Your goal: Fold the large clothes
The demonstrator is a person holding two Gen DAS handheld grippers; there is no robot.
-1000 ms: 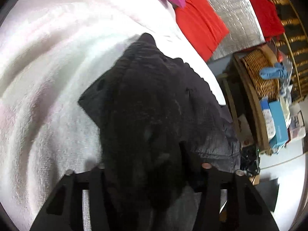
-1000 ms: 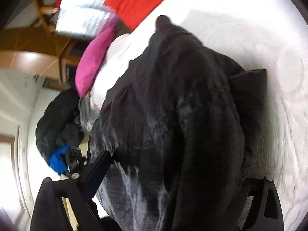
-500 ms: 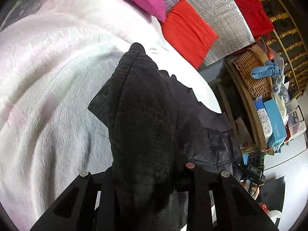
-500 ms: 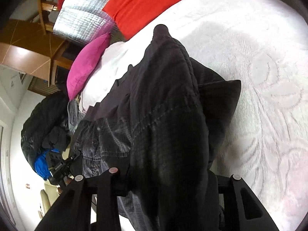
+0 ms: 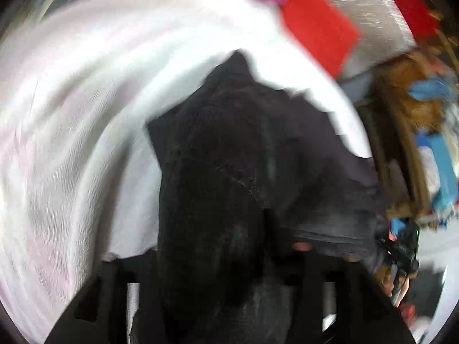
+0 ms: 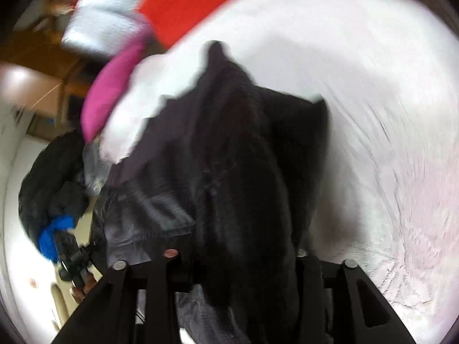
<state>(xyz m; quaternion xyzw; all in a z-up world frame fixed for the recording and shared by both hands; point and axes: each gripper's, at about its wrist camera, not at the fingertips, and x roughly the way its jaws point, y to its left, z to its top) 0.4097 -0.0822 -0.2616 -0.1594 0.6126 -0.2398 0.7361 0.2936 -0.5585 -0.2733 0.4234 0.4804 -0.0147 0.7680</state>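
A large black garment hangs bunched between both grippers over a white bedspread. My left gripper is shut on one part of it; the cloth fills the gap between its fingers. My right gripper is shut on another part of the black garment, which drapes away from the fingers toward the bed. Both views are motion-blurred. The far tip of the garment touches or nears the bedspread.
A pink pillow and red cushions lie at the head of the bed by a silver padded headboard. A wicker basket and shelf clutter stand beside the bed. A dark pile of clothes lies off the other side.
Both grippers have swung with the garment, so the views blur. The garment stays held and now hangs lower, closer over the bedspread.
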